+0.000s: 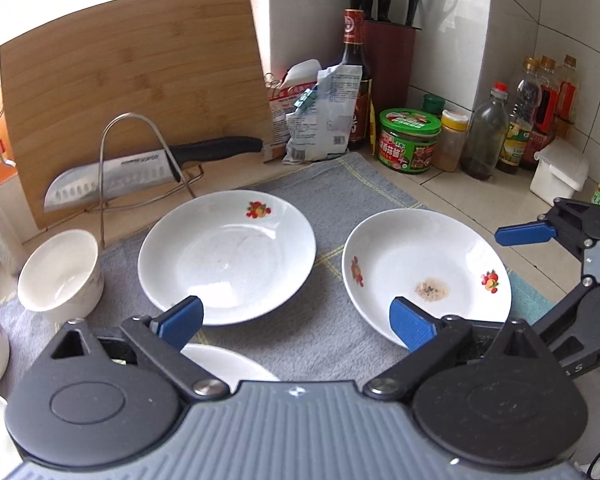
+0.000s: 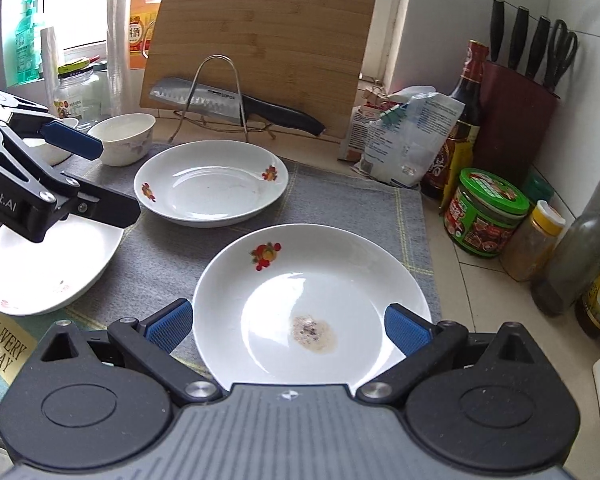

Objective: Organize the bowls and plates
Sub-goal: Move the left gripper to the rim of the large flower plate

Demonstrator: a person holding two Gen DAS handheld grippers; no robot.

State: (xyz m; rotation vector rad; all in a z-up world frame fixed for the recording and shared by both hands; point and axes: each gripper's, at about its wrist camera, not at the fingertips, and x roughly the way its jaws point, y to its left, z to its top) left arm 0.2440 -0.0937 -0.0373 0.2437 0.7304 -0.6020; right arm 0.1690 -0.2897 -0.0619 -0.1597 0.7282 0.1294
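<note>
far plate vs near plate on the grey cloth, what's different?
1. The near plate has a brownish speckled residue patch in its well; the far plate shows only faint smears.
2. The near plate lies toward the jars and bottles; the far plate lies in front of the cutting board and nearer the bowl.
3. The near plate lies just ahead of the right gripper; the far plate is beyond it.

Shared: both white, shallow, upright, with fruit prints, on the cloth.

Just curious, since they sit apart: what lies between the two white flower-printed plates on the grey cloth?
Only bare grey cloth separates the clean plate from the crumb-stained plate; both wrist views show this.
</note>
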